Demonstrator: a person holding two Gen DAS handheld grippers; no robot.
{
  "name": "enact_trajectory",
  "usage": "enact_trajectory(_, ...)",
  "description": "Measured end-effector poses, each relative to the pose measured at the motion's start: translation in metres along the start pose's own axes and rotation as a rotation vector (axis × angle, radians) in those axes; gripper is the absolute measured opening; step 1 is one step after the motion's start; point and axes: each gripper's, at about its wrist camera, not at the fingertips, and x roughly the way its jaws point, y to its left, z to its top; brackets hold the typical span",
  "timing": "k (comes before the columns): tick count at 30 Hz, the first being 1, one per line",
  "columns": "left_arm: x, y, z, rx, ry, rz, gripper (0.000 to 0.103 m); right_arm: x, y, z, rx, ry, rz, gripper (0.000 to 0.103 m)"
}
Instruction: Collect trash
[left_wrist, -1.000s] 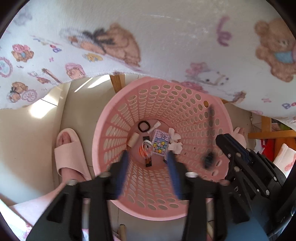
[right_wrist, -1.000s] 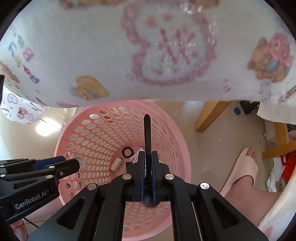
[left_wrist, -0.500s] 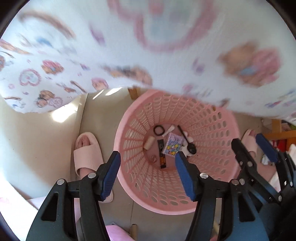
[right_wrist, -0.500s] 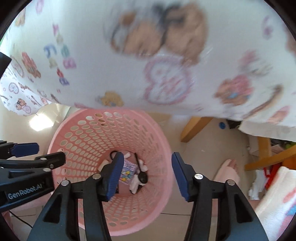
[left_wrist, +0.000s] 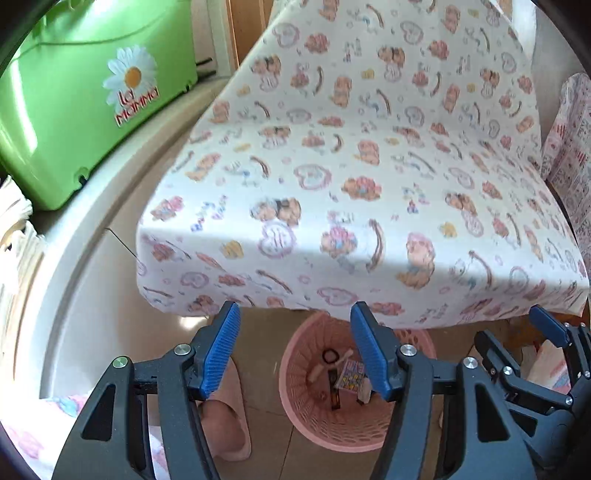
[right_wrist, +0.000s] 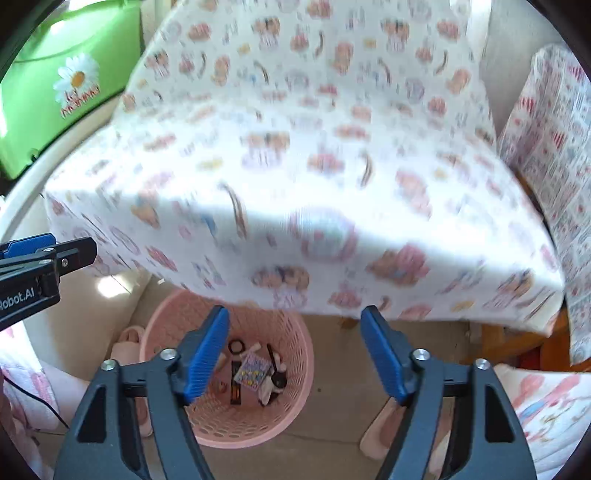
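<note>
In the left wrist view, the left gripper (left_wrist: 291, 352) hangs with its blue pads spread wide and nothing between them. Below it the pink basket (left_wrist: 295, 417) stands on the floor, partly under the edge of the table, whose bear-print cloth (left_wrist: 369, 166) shows no litter on its top. Small trash (left_wrist: 341, 376) lies at the basket's bottom: a black ring, a patterned packet and a few pale scraps. A green box (left_wrist: 85, 99) stands well apart at the left, and a pink slipper (left_wrist: 227, 424) sits just beside the basket.

In the right wrist view, the right gripper (right_wrist: 295, 350) is likewise wide and empty, above the same basket (right_wrist: 166, 325), with the collected trash (right_wrist: 255, 373) visible between its fingers. The cloth (right_wrist: 295, 147) is blurred here, so tiny leftovers cannot be ruled out.

The collecting looks nearly or wholly done. A careful finish would be to sweep both cameras slowly over the tabletop and floor for anything missed, keeping the jaws wide and clear of the cloth's hanging edge so it is not snagged
</note>
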Motion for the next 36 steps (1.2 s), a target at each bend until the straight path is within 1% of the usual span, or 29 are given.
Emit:
enact_trajectory(1,-0.008,0.003,0.003,-0.012,-0.033,0.022,0.067,-0.009,-0.002,0.004,-0.011,-0.019,0.0,0.083)
enact_trajectory(2,-0.015,0.005,0.006,-0.03,-0.066,0.038,0.074,-0.017,-0.003,0.007,-0.016,-0.041,0.001,0.087)
enact_trajectory(3,-0.024,0.007,0.012,-0.046,-0.102,0.036,0.079,-0.026,-0.005,0.01,-0.014,-0.062,0.006,0.088)
enact_trajectory(5,-0.04,0.012,0.018,-0.062,-0.16,0.031,0.083,-0.04,-0.009,0.016,-0.005,-0.092,0.013,0.088)
enact_trajectory(8,-0.055,0.018,0.025,-0.069,-0.217,0.026,0.093,-0.06,-0.012,0.026,-0.014,-0.143,-0.007,0.089)
enact_trajectory(10,-0.061,0.024,0.028,-0.08,-0.233,0.026,0.094,-0.073,-0.013,0.028,-0.036,-0.175,-0.056,0.091)
enact_trajectory(11,-0.067,0.026,0.028,-0.086,-0.242,0.028,0.094,-0.079,-0.015,0.029,-0.045,-0.193,-0.061,0.091)
enact_trajectory(14,-0.079,0.028,0.03,-0.072,-0.279,0.031,0.095,-0.096,-0.019,0.038,-0.044,-0.24,-0.029,0.091)
enact_trajectory(16,-0.087,0.026,0.028,-0.045,-0.318,0.056,0.099,-0.108,-0.02,0.041,-0.041,-0.269,-0.006,0.092)
enact_trajectory(19,-0.096,0.022,0.027,-0.011,-0.371,0.072,0.102,-0.121,-0.021,0.042,-0.017,-0.316,-0.007,0.103)
enact_trajectory(20,-0.099,0.021,0.026,-0.008,-0.39,0.069,0.102,-0.124,-0.022,0.042,-0.009,-0.328,-0.009,0.103)
enact_trajectory(23,-0.108,0.02,0.024,-0.017,-0.448,0.062,0.102,-0.129,-0.026,0.043,0.013,-0.344,-0.012,0.103)
enact_trajectory(30,-0.126,0.014,0.018,0.016,-0.566,0.039,0.102,-0.135,-0.037,0.043,0.055,-0.377,-0.03,0.103)
enact_trajectory(32,-0.127,0.013,0.018,0.025,-0.572,0.031,0.102,-0.136,-0.039,0.043,0.064,-0.38,-0.033,0.103)
enact_trajectory(36,-0.126,0.01,0.017,0.043,-0.578,0.057,0.102,-0.137,-0.042,0.043,0.075,-0.381,-0.031,0.103)
